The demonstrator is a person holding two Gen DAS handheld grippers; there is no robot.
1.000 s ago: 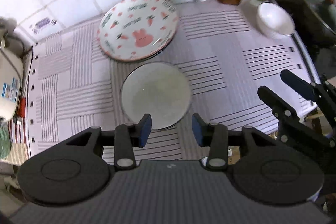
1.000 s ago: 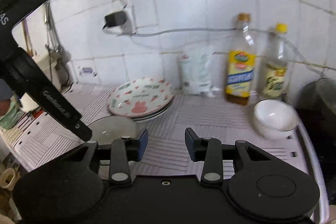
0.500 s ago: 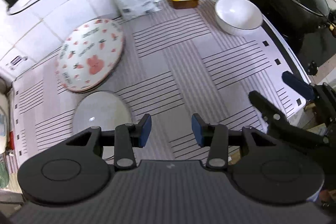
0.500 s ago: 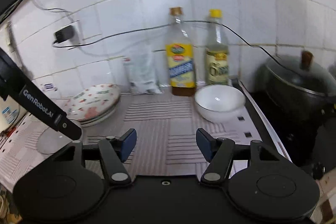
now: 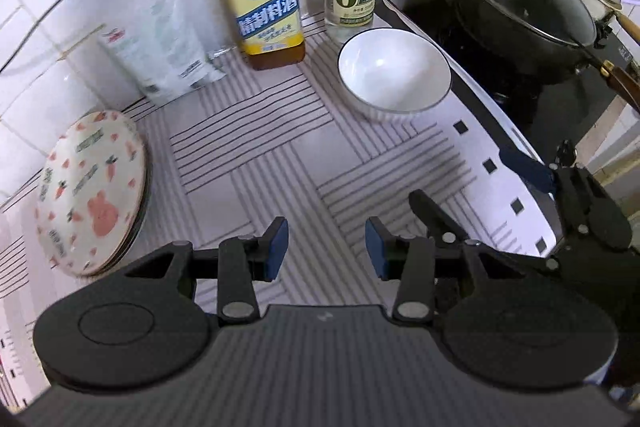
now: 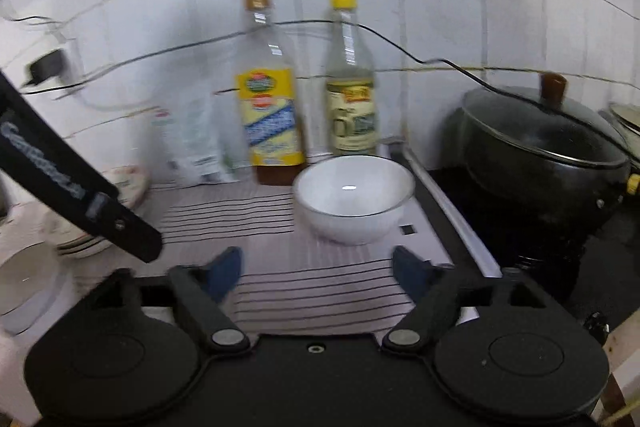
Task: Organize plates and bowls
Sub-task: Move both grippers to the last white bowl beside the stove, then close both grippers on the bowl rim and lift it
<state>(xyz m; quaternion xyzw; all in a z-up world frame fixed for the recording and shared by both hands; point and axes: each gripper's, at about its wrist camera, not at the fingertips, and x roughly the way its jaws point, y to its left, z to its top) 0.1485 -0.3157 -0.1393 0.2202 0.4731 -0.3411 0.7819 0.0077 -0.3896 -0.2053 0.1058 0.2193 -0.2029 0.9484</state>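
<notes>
Right wrist view: white bowl [image 6: 354,197] dead ahead of the right gripper [image 6: 316,273], glossy, round, thin dark rim, sitting on the striped mat [image 6: 260,215]. Its jaws have just been opening and stand wide apart with nothing between them. Left wrist view alone shows the ribbed base of that bowl [image 5: 394,75], ahead and right of the left gripper [image 5: 326,249], whose jaws are partly apart and empty, plus the carrot-print plates [image 5: 90,193] stacked off left. 2 bottles [image 5: 266,7] stand behind.

Glossy ceramic bowl [image 6: 354,197] on matt striped mat [image 5: 256,163]
</notes>
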